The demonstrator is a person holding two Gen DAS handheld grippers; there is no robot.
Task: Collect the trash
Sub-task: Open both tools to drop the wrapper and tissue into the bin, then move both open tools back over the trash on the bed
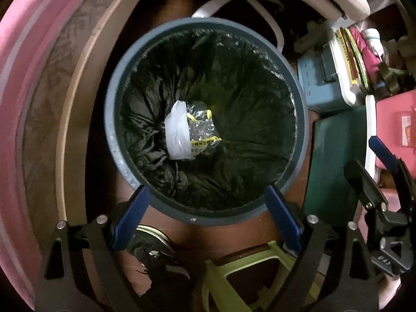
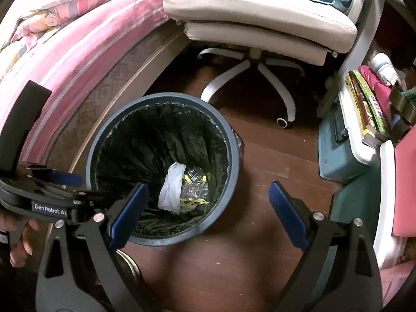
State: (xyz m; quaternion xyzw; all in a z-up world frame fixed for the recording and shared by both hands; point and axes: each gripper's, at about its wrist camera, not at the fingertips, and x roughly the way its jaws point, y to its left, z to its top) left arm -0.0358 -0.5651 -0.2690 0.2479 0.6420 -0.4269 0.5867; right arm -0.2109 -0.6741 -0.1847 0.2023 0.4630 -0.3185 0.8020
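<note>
Blue-padded fingers of the left tool sit closest to the lens, spread wide apart, nothing between them, hovering over the near rim of the round grey-blue trash bin. Bin is lined with a black plastic bag. At the bag's bottom: a crumpled white paper scrap touching a clear plastic wrapper with yellow print, the wrapper just to the paper's right.

Right tool also spread wide, empty, its left finger over the bin's near rim, right finger over the brown wooden floor. Left tool's black body shows at the left edge of the right wrist view.

Around the bin: pink bed edge on the left, white swivel chair behind, teal storage box to the right, pale green stool frame below the left tool.
</note>
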